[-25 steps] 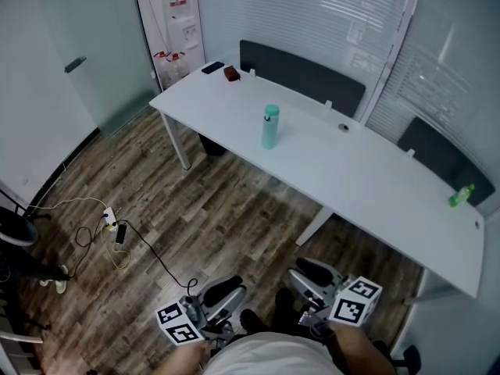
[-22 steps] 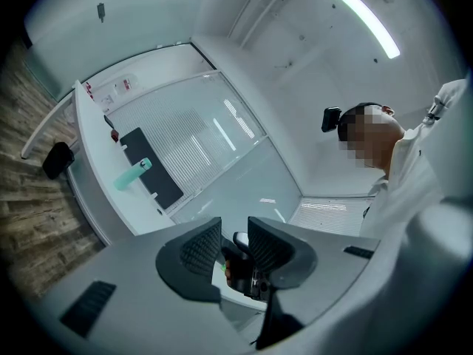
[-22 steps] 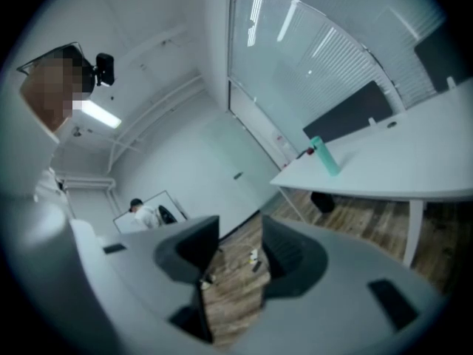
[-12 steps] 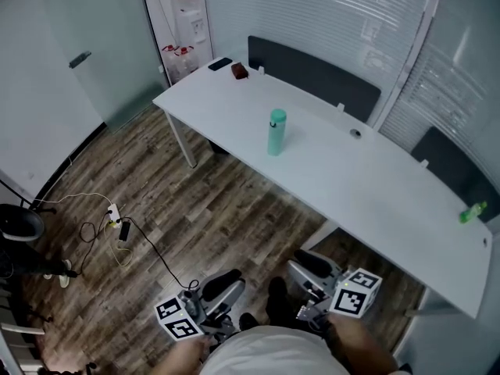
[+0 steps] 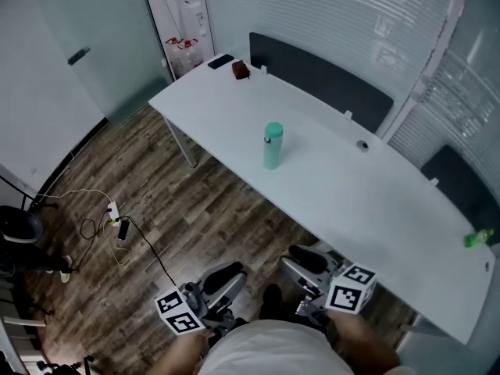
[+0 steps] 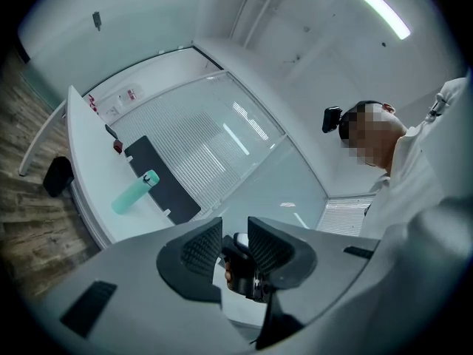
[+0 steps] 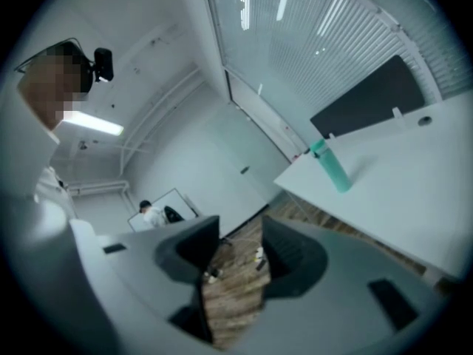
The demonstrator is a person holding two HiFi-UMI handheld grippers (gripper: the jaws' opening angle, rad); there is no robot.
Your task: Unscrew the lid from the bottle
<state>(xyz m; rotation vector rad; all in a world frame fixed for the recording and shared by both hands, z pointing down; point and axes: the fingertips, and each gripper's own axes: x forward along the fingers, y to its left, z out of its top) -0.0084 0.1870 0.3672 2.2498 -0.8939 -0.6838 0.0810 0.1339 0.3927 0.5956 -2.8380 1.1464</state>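
Observation:
A tall teal bottle (image 5: 272,145) with its lid on stands upright on the long white table (image 5: 344,186), far ahead of both grippers. My left gripper (image 5: 223,278) and right gripper (image 5: 303,261) are held low, close to the person's body, over the wood floor. In the left gripper view the bottle (image 6: 135,192) is small and distant at the left; the left gripper (image 6: 235,247) stands open with nothing in its grip. The right gripper view shows the bottle (image 7: 330,167) at the upper right; the right gripper (image 7: 240,256) is open and empty, with floor showing through the gap.
A dark phone (image 5: 221,61) and a small brown object (image 5: 241,70) lie at the table's far left end, a small green bottle (image 5: 478,238) at its right end. Dark partition panels (image 5: 320,75) line the far edge. A power strip (image 5: 114,213) with cables lies on the floor.
The head view has shifted a little, so table and bottle sit slightly lower in the picture. Both grippers stay low by the body with jaws unchanged.

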